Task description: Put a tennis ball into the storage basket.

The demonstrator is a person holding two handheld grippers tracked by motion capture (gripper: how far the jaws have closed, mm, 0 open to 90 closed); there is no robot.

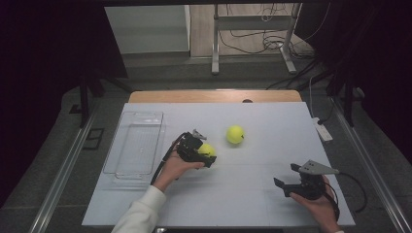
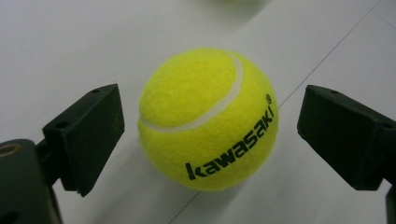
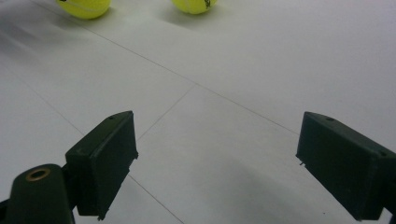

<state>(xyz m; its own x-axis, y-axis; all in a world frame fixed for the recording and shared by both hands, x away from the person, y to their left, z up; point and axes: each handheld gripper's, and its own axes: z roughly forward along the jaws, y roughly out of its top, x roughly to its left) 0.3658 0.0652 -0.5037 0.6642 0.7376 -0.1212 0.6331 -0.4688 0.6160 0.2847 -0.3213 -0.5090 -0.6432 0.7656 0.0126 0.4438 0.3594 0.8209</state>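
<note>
A yellow tennis ball [image 1: 206, 149] printed "kawasaki" [image 2: 208, 119] lies on the white table top [image 1: 243, 194] left of centre. My left gripper [image 1: 203, 151] straddles it, and both black jaws stand a little off the ball's sides, so it is open around the ball. A second tennis ball [image 1: 235, 134] rests farther back and to the right. At the front right my right gripper [image 1: 286, 175] hovers just above the table, open with nothing between its jaws [image 3: 224, 154]. Both balls [image 3: 86, 7] [image 3: 194, 4] sit at the top edge of the right gripper view.
A clear plastic tray [image 1: 133, 143] sits along the table's left side, close to the left hand. A white power strip [image 1: 323, 130] lies off the right edge. Dark floor and metal rails surround the table.
</note>
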